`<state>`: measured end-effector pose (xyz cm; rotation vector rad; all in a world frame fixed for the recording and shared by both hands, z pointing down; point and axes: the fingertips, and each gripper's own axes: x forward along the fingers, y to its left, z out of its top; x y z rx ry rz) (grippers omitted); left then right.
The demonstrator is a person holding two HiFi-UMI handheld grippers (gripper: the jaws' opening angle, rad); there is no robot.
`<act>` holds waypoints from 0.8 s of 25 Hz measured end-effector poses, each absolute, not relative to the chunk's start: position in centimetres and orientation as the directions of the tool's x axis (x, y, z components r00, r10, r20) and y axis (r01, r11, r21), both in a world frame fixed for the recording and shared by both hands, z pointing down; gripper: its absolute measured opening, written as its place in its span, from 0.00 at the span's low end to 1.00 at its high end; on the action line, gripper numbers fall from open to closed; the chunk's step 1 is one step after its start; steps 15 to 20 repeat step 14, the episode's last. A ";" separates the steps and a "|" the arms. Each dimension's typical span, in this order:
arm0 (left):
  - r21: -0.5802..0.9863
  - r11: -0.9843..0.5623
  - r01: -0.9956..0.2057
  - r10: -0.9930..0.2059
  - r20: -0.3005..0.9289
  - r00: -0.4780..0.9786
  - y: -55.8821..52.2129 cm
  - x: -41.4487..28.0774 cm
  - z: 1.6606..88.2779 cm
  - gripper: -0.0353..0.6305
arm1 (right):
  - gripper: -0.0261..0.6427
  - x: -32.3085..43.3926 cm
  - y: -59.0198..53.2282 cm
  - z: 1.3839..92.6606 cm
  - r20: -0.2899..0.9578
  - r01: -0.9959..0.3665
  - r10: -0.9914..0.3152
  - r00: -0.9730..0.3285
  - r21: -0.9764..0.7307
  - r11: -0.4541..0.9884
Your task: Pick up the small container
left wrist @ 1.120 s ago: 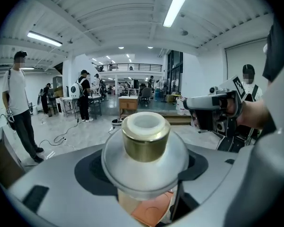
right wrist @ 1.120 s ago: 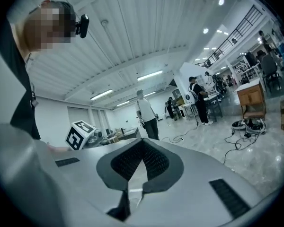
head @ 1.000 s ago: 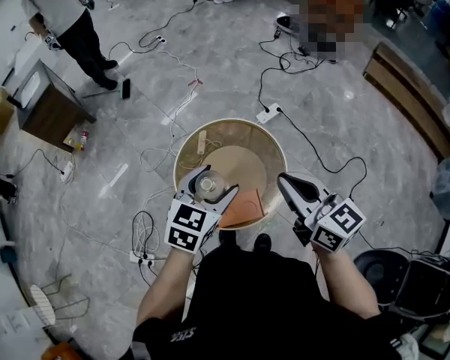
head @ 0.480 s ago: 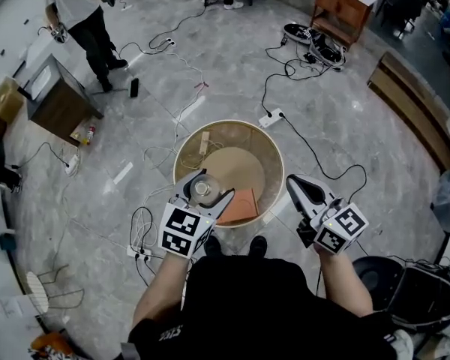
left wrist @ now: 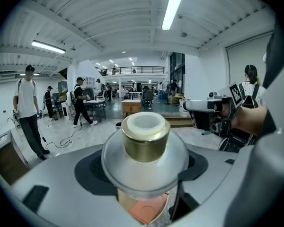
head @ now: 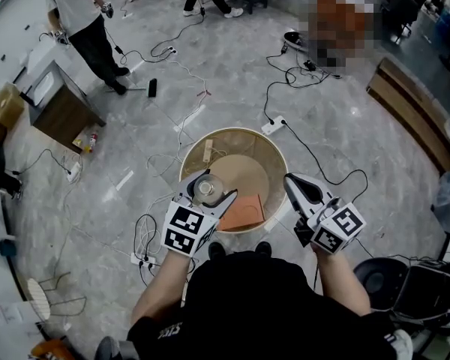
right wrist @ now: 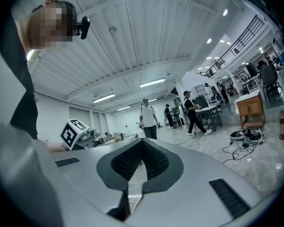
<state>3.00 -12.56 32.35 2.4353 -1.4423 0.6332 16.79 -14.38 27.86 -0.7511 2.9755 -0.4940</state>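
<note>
The small container (head: 208, 188) is a round clear jar with a gold collar and a white cap. It sits between the jaws of my left gripper (head: 208, 193), which is shut on it and holds it above the near left part of the round table (head: 232, 135). In the left gripper view the container (left wrist: 145, 145) fills the middle, cap towards the camera. My right gripper (head: 289, 181) hovers at the table's near right edge, shut and empty; in its own view its pads (right wrist: 141, 167) meet with nothing between them.
An orange square mat (head: 244, 210) lies on the table's near side and a small wooden piece (head: 207, 150) at its far left. Cables and power strips (head: 272, 125) cross the floor around the table. People stand at the far left, by a wooden box (head: 56, 100).
Both grippers stay almost where they were over the table, with the container still in the left jaws. The head view has shifted a little and the people behind have moved.
</note>
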 end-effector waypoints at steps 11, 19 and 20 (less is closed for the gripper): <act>-0.003 -0.471 -0.882 -0.775 0.479 0.412 -12.0 1.0 32.5 0.57 | 0.06 15.4 -13.2 28.1 0.052 -0.450 -0.457 -0.888 -0.305 0.839; -0.006 -0.472 -0.882 -0.774 0.481 0.411 -11.6 1.1 32.4 0.57 | 0.06 15.4 -12.9 28.0 0.051 -0.448 -0.456 -0.889 -0.306 0.840; -0.006 -0.472 -0.882 -0.774 0.481 0.411 -11.6 1.1 32.4 0.57 | 0.06 15.4 -12.9 28.0 0.051 -0.448 -0.456 -0.889 -0.306 0.840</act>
